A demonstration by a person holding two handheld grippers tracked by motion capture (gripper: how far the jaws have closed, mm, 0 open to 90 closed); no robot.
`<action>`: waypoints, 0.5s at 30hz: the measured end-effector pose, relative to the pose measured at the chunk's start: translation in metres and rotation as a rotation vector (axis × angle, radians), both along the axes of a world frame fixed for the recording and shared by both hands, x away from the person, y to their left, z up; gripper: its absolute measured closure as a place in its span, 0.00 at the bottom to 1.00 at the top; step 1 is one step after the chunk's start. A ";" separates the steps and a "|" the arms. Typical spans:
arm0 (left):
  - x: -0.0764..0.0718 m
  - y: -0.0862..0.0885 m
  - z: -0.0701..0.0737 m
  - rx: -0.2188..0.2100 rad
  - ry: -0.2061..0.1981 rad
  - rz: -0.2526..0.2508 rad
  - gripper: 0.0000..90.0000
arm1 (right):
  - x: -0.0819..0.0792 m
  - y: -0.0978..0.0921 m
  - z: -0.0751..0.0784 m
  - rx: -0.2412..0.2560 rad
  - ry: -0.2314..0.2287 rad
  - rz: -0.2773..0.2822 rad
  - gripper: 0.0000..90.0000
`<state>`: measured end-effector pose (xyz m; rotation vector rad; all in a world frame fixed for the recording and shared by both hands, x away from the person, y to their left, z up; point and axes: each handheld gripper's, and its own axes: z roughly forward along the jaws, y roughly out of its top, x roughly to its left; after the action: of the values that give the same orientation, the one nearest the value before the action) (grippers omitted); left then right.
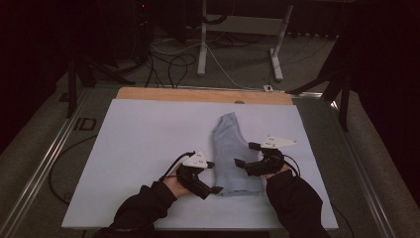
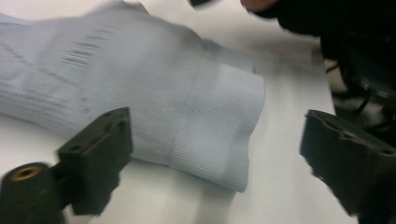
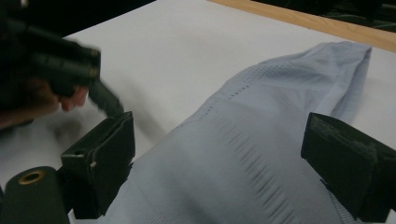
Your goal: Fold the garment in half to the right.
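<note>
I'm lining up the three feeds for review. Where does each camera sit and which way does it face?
High view: above the person's side, looking forward and down on the table; forearms and both grippers show.
Left gripper view: rides the left gripper, open jaws facing the sock cuff.
Right gripper view: rides the right gripper, open jaws over the sock's body.
All share the pale blue sock.

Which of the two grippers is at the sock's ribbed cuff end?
The left gripper: its open jaws flank the sock's cuff corner; the right gripper sits farther up.
</note>
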<state>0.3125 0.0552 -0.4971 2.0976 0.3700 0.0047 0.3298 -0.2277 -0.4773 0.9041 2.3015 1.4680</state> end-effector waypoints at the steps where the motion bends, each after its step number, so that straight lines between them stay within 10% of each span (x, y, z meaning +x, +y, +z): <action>1: 0.001 0.008 0.004 -0.015 -0.004 0.007 0.05 | -0.001 0.000 0.000 0.001 -0.001 0.001 0.11; 15: -0.002 0.072 0.016 -0.022 -0.030 0.101 0.00 | -0.018 -0.006 -0.010 -0.009 -0.013 0.008 0.11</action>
<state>0.3104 0.1270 -0.4813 2.0529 0.4557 0.0908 0.3119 -0.2333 -0.4872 0.8812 2.3030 1.4613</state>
